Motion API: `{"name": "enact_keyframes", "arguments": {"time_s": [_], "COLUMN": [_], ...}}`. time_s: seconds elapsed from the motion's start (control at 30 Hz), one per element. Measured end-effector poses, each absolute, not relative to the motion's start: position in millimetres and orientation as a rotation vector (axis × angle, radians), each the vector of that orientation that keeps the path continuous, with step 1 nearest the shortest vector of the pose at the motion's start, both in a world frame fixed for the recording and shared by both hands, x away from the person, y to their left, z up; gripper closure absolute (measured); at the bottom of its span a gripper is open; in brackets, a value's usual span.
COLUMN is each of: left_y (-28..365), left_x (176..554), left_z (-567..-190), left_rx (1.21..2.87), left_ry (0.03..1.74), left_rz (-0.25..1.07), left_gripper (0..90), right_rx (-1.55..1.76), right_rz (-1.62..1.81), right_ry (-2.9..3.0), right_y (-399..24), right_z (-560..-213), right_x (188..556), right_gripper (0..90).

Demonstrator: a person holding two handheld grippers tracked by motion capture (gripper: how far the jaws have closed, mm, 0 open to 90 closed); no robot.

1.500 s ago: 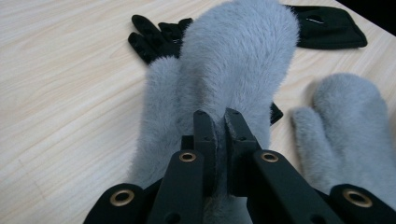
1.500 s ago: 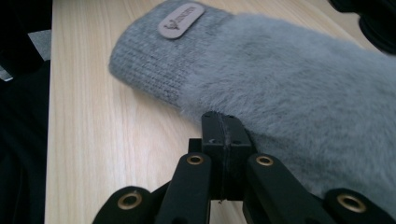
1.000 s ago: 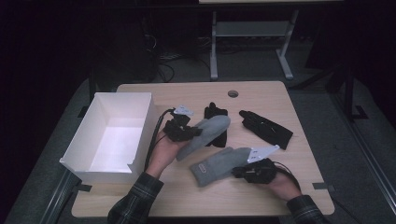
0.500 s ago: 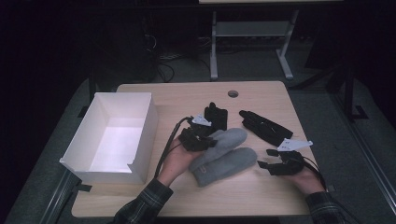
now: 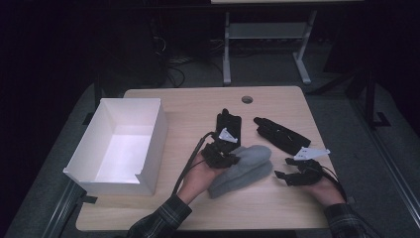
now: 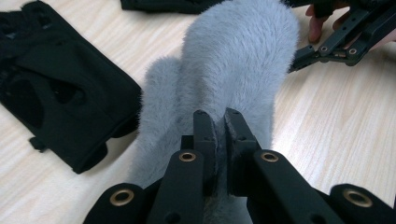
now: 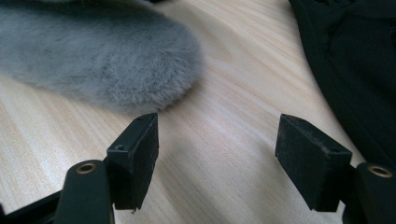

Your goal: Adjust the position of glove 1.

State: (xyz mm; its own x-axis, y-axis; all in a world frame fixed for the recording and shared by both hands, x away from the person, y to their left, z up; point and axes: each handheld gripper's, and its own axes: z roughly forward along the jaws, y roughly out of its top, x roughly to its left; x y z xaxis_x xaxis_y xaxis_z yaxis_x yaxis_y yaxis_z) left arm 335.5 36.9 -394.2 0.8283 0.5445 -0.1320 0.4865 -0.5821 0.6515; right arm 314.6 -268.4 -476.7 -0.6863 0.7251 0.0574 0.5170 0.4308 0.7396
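Two grey furry mittens lie together mid-table, the upper one (image 5: 253, 154) partly over the lower one (image 5: 233, 182). My left gripper (image 5: 229, 157) is shut on the near edge of the upper grey mitten (image 6: 238, 60), pinching its fur between the pads (image 6: 205, 135). My right gripper (image 5: 283, 177) rests on the table to the right of the mittens. Its jaws have just been opening and stand wide in the right gripper view (image 7: 222, 156), with bare wood between them. The rounded tip of a grey mitten (image 7: 107, 60) lies just beyond the left pad (image 7: 135, 149).
Two black gloves lie behind the mittens, one (image 5: 229, 123) in the middle and one (image 5: 281, 135) farther right, close to my right gripper (image 7: 355, 70). A white open box (image 5: 151, 144) stands at the left. A cable hole (image 5: 246, 99) sits near the far edge.
My left gripper carried the upper mitten to the right and laid it over the other. My right gripper let go of the lower mitten, opened and drew away to the right.
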Motion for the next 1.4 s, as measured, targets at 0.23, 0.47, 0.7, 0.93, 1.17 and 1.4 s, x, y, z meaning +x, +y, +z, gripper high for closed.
{"name": "enact_keyframes", "arguments": {"time_s": [0.23, 0.47, 0.7, 0.93, 1.17, 1.4], "left_y": [30, 33, 62, 93, 103, 97], "left_x": [333, 333, 337, 327, 310, 305], "left_z": [-405, -398, -377, -384, -392, -407], "left_rx": [2.322, 2.268, 2.234, 2.257, 2.268, 2.303], "left_ry": [0.748, 0.735, 0.724, 0.753, 0.748, 0.738], "left_rz": [0.085, 0.083, 0.135, 0.120, 0.102, 0.073], "left_gripper": [83.8, 56.6, 78.9, 86.8, 87.0, 87.4], "right_rx": [1.079, 1.081, 1.084, 1.027, 0.950, 0.941], "right_rz": [1.090, 1.092, 1.176, 1.264, 1.382, 1.279], "right_ry": [2.433, 2.433, 2.440, 2.416, 2.378, 2.474], "right_y": [-269, -268, -269, -261, -243, -208], "right_z": [-479, -479, -469, -443, -414, -427], "right_x": [315, 315, 312, 302, 307, 327], "right_gripper": [28.8, 28.9, 54.8, 88.7, 90.0, 90.0]}}
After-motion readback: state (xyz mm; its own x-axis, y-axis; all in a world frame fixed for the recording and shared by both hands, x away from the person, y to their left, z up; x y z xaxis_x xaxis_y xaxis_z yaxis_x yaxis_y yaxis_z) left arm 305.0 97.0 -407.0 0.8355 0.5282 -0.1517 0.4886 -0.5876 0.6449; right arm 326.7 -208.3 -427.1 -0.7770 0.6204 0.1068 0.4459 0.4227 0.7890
